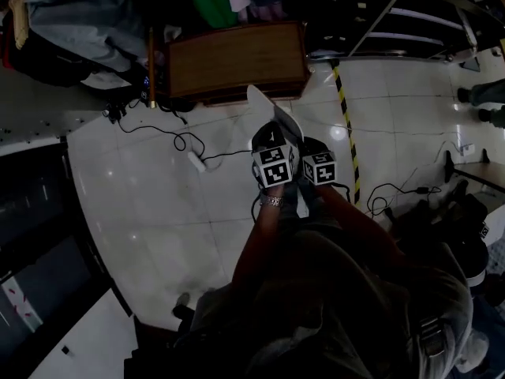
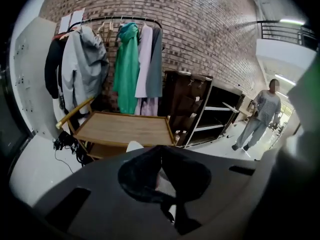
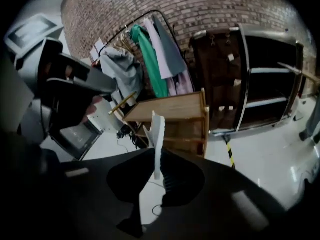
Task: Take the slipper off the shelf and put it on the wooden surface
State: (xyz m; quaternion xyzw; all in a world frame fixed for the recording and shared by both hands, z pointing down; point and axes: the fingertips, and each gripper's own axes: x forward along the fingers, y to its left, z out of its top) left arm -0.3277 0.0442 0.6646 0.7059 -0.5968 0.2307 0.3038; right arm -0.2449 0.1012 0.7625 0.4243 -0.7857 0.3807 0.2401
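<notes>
The thin white flat slipper [image 3: 158, 129] is held in mid-air above the tiled floor, short of the light wooden cart top [image 3: 170, 109]. It is pinched edge-on by the right gripper [image 3: 159, 156], and the left gripper [image 2: 161, 159] is clamped on it too. Risk: w/ 2 grippers on 1 end, it could be twisted or dropped by uneven movement.

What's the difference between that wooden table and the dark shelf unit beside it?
The wooden table is pale and low with one broad, rimmed top. The dark shelf unit is nearly black, taller, and holds several boards one above another. Both stand on the pale floor before the brick wall.
</notes>
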